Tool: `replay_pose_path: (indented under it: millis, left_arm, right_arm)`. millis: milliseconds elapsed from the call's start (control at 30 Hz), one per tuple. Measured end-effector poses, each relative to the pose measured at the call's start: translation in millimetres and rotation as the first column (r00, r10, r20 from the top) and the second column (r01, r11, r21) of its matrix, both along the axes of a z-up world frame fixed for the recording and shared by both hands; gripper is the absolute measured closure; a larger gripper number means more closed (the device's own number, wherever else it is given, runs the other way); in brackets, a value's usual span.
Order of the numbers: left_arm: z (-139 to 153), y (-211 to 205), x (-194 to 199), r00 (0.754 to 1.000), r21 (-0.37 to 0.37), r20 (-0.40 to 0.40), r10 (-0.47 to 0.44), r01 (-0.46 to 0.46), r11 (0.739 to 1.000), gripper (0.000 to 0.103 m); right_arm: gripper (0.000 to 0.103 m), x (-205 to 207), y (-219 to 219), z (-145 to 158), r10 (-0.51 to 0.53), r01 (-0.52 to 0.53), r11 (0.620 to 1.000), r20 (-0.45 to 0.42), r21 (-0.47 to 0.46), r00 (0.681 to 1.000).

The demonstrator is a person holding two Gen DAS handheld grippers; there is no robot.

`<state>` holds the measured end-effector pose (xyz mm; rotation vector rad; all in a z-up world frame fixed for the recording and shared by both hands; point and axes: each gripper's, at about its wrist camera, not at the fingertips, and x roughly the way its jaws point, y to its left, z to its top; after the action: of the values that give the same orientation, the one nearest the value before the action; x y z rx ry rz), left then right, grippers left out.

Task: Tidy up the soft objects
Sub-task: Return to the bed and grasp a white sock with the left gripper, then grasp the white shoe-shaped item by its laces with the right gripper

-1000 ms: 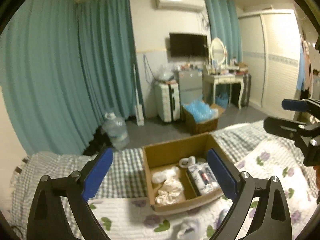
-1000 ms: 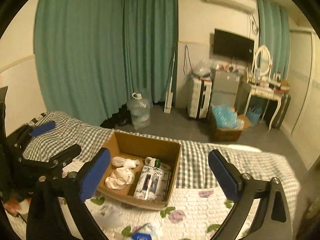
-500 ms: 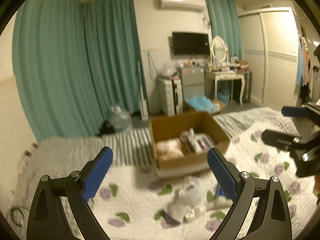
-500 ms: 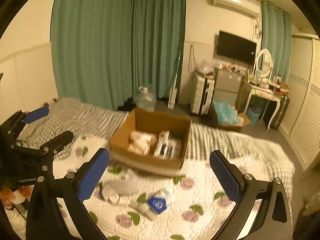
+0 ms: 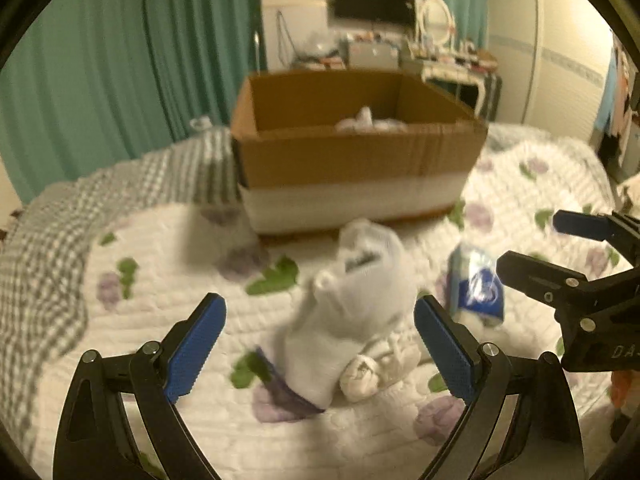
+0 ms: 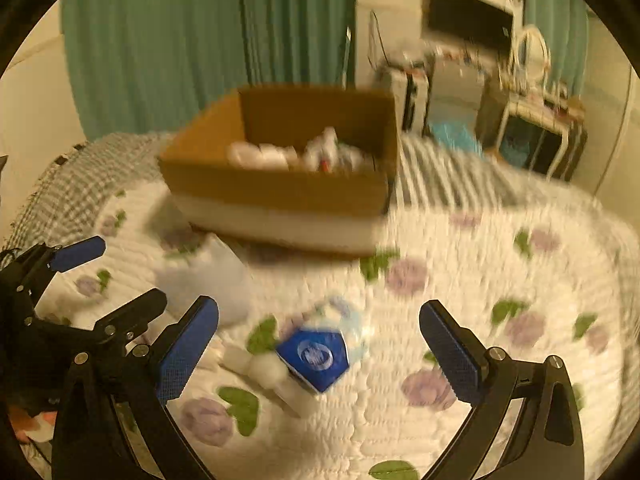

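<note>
A white sock [image 5: 352, 312] lies rumpled on the floral quilt, between the wide-open fingers of my left gripper [image 5: 320, 344]. A rolled white sock [image 5: 372, 368] rests against it. A blue-and-white tissue pack [image 6: 320, 350] lies between the fingers of my open right gripper [image 6: 320, 352], with small white rolled pieces [image 6: 268, 372] beside it. The same pack [image 5: 476, 288] shows to the right in the left wrist view. The brown cardboard box [image 5: 360, 152] stands just beyond, with white soft items [image 6: 260, 154] inside. Neither gripper holds anything.
The box [image 6: 280, 188] sits where the floral quilt [image 6: 480, 280] meets a checked blanket [image 5: 60, 216]. Teal curtains [image 5: 120, 60] hang behind. A dressing table [image 6: 536, 120] and a TV stand across the room. The right gripper [image 5: 580, 252] shows at the left view's right edge.
Both grippers have dropped low and close to the quilt. The box now looms larger, and the sock and tissue pack sit between the open fingers.
</note>
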<state>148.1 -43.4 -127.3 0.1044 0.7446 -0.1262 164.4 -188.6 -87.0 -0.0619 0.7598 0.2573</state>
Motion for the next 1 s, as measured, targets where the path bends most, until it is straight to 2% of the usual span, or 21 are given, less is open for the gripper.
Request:
replay_pose_path:
  millis: [67, 200, 267, 333, 400, 467, 533, 733, 867, 1000]
  left_arm:
    - [-8.2, -4.4, 5.1, 1.0, -0.002, -0.023, -0.012, 0.012, 1.0, 0.006]
    - [-20.1, -3.1, 19.4, 0.998, -0.061, -0.061, -0.035, 0.031, 0.998, 0.008]
    - [-24.6, -2.3, 25.1, 0.996, -0.078, -0.074, -0.044, 0.039, 0.996, 0.018]
    - [-28.5, -2.7, 29.5, 0.994, -0.097, -0.087, -0.062, 0.053, 0.994, 0.037]
    - [-28.7, -1.1, 30.0, 0.991, -0.145, -0.096, -0.096, 0.082, 0.986, 0.048]
    - [-25.2, 0.9, 27.5, 0.991, -0.167, -0.084, -0.103, 0.088, 0.982, 0.053]
    - [-21.5, 2.3, 24.0, 0.993, -0.157, -0.072, -0.098, 0.086, 0.984, 0.057]
    - [7.1, 17.9, -3.1, 0.999, -0.113, -0.001, -0.053, 0.052, 0.992, 0.057]
    - [24.2, 34.7, -26.2, 0.999, -0.002, 0.025, 0.029, -0.029, 1.0, 0.057]
    - [22.5, 52.8, -40.7, 0.994, 0.055, 0.031, 0.103, -0.104, 0.993, 0.057]
  right_arm:
    - [0.002, 7.7, -6.8, -14.8, -0.026, 0.026, 1.0, -0.045, 0.014, 0.999]
    - [0.002, 12.4, -13.5, -24.7, -0.054, 0.056, 0.998, -0.065, 0.032, 0.996]
    - [0.002, 11.4, -14.0, -26.2, -0.054, 0.056, 0.998, -0.064, 0.035, 0.997]
    - [0.002, 11.0, -13.2, -28.2, -0.064, 0.066, 0.997, -0.067, 0.026, 0.996]
    - [0.002, 11.3, -12.9, -31.6, -0.061, 0.065, 0.997, -0.094, 0.046, 0.994]
    - [0.002, 10.7, -12.9, -36.5, -0.066, 0.072, 0.996, -0.114, 0.054, 0.991]
    - [0.002, 7.4, -11.8, -40.2, -0.075, 0.082, 0.995, -0.123, 0.053, 0.99]
    - [0.002, -13.4, -1.7, -35.0, -0.075, 0.08, 0.996, -0.096, 0.047, 0.993]
    - [0.002, -30.0, 24.6, -32.7, 0.01, -0.007, 0.999, -0.083, 0.033, 0.997]
    - [0.002, -37.8, 57.4, -35.3, 0.093, -0.093, 0.996, -0.086, 0.012, 0.992]
